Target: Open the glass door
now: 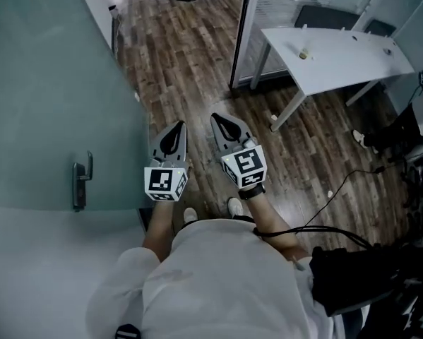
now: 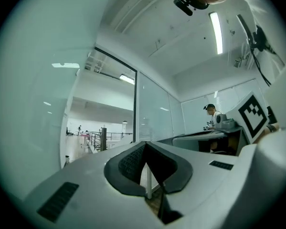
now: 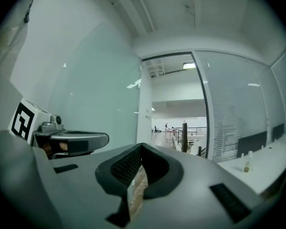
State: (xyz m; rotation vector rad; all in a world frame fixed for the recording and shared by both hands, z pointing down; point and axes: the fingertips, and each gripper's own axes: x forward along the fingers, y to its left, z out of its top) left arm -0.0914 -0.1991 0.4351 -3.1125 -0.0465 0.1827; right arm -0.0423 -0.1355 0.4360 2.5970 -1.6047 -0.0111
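I hold my left gripper (image 1: 176, 134) and right gripper (image 1: 225, 127) side by side before my chest, both clenched on nothing, pointing toward the doorway. The frosted glass door (image 1: 49, 97) stands swung wide along the wooden floor's (image 1: 190, 55) left edge. Its handle (image 1: 81, 182) is apart from my left gripper, so I judge the opening done.

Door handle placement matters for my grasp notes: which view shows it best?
The head view: the door handle shows whole on the frosted glass door. Both gripper views show the door's glass but no handle.
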